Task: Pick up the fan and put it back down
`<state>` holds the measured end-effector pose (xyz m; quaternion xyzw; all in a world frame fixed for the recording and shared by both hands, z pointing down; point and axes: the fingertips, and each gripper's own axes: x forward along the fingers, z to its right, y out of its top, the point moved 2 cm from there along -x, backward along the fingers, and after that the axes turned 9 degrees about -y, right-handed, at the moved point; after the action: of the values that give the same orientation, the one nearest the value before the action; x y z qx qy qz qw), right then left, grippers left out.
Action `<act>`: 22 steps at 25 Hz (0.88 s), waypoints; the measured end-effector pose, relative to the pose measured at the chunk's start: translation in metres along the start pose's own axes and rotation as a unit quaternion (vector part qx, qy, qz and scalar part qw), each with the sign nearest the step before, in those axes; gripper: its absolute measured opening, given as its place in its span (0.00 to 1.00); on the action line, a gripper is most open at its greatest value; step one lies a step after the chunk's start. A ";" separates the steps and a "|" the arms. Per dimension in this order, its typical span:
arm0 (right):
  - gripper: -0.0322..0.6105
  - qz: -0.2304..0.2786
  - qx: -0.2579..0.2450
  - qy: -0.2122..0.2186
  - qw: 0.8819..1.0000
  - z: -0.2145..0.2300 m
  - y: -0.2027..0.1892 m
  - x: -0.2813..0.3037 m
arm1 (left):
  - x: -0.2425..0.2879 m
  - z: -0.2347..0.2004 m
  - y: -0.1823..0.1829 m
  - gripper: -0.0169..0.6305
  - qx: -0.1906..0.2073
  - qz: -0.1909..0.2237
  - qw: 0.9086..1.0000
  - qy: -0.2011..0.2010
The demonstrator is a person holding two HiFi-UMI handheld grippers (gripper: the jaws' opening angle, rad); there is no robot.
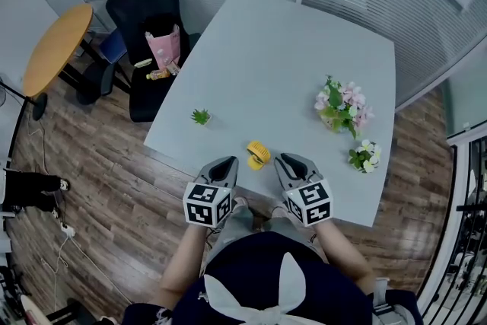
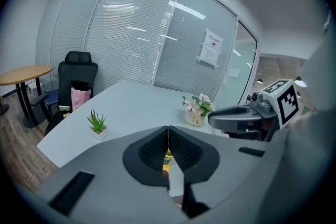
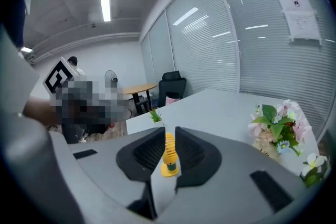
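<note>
At the upper left of the head view, a round wooden table point(image 1: 57, 46) and a black office chair point(image 1: 144, 4) stand on the wood floor, beside a pale grey table point(image 1: 289, 49). A small green plant point(image 1: 201, 116) sits near the grey table's left edge.

At lower centre, your left gripper point(image 1: 227, 163) hovers at the near edge with its jaws pressed together and nothing between them. Just right of it, the yellow fan point(image 1: 258, 154) stands upright on the table, between the tips of your two grippers. Your right gripper point(image 1: 284, 160) has its jaws slightly spread. Its own view shows the fan through that narrow gap, not pinched.

Further right are a pot of pink flowers point(image 1: 341, 106) and a smaller white bunch point(image 1: 365, 156).
</note>
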<state>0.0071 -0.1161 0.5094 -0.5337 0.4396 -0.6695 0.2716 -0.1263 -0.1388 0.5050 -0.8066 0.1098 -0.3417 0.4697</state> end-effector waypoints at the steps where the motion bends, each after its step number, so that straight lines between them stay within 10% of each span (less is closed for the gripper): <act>1: 0.13 0.006 0.000 -0.007 1.000 0.002 0.003 -0.003 | 0.001 0.003 0.001 0.06 0.001 0.002 1.000 -0.002; 22: 0.05 0.039 0.029 0.009 0.999 -0.011 0.014 -0.038 | -0.006 0.036 0.000 0.06 0.006 0.019 1.000 -0.007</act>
<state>0.0058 -0.0874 0.4782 -0.5019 0.4429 -0.6757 0.3089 -0.1069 -0.1114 0.4905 -0.8038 0.1198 -0.3271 0.4823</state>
